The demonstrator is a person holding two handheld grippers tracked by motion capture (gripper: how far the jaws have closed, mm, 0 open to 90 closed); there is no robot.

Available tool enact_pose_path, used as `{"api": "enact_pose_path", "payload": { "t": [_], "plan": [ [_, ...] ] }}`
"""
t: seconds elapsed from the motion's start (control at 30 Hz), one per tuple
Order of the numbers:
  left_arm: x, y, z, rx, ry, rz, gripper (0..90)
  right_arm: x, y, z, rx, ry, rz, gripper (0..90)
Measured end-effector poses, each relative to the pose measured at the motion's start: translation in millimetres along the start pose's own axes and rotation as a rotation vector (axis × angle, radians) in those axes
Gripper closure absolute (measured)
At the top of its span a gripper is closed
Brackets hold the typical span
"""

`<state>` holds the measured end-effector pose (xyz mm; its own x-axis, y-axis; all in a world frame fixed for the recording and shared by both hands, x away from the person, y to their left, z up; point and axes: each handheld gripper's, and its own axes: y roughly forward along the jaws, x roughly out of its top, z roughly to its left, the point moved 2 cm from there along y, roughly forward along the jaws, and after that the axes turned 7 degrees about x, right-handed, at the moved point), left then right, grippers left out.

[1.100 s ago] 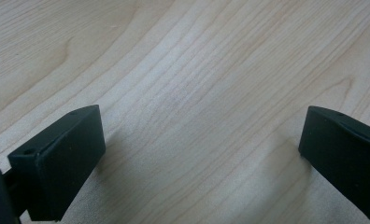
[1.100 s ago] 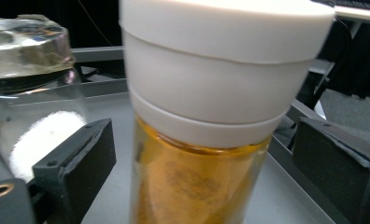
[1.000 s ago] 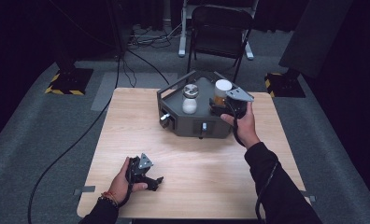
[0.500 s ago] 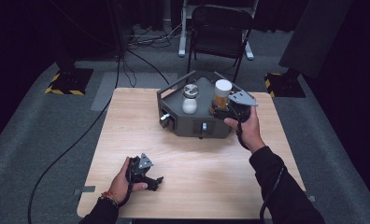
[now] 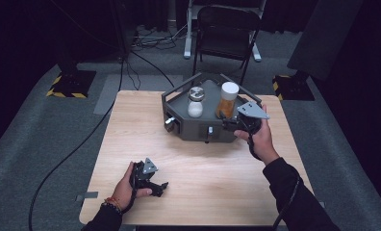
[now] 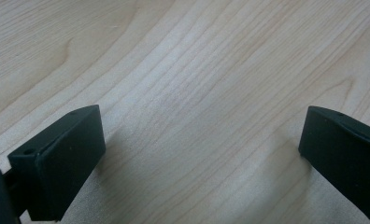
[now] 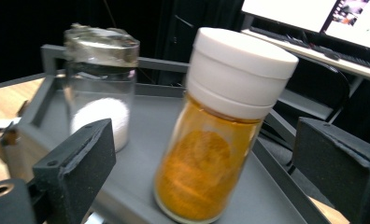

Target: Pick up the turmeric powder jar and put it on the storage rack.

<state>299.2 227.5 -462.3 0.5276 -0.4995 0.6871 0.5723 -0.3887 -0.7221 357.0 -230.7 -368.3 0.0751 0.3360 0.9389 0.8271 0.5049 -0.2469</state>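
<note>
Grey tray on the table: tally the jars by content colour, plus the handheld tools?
Orange-powder jar, white lid: 1
White-powder jar, metal lid: 1
Handheld tools, left tool and right tool, both open: 2
Total: 4, with both jars standing in the grey tray

We look down and forward from above the surface (image 5: 131, 125). The left gripper view faces bare wood, very close. The right gripper view sits near the grey tray (image 7: 267, 177), shared with the high view (image 5: 198, 130).
</note>
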Motion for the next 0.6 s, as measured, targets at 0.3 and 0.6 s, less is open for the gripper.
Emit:
{"api": "enact_pose_path", "payload": {
  "t": [0.3, 0.6],
  "plan": [
    [0.1, 0.1, 0.1, 0.000, 0.001, 0.000, 0.0, -12.8, -18.1, 2.0, 0.047, -0.020, -0.005, 5.8],
    [0.0, 0.1, 0.0, 0.000, 0.001, -0.001, 0.0, -30.9, -31.6, 8.3, 0.081, -0.047, 0.024, 5.4]
  ]
}}
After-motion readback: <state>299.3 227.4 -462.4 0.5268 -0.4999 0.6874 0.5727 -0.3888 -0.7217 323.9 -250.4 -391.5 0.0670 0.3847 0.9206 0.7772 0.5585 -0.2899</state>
